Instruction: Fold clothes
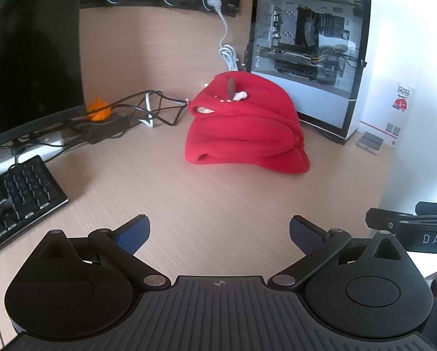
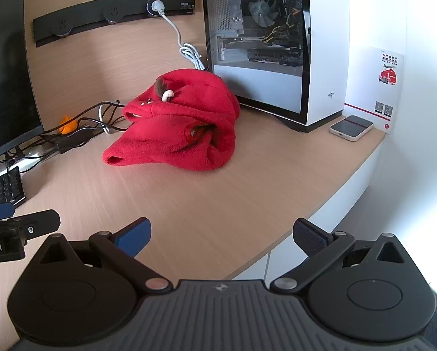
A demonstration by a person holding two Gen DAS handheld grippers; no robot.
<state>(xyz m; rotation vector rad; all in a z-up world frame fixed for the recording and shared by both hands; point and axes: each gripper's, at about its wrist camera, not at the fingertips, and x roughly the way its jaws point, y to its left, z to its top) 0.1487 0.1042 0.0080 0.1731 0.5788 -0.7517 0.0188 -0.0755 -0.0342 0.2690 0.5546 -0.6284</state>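
Both tongs spread wide, left tongs [image 1: 219, 235], right tongs [image 2: 222, 237], red garment [image 1: 244, 125] well ahead, untouched

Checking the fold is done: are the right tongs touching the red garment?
Apart. The right wrist view shows bare desk between the open tongs and the garment.

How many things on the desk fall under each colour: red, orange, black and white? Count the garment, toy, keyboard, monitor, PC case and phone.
Red: 1, the red garment
Orange: 1, the orange toy
Black: 2, the keyboard and the monitor
White: 2, the PC case and the phone
Total: 6
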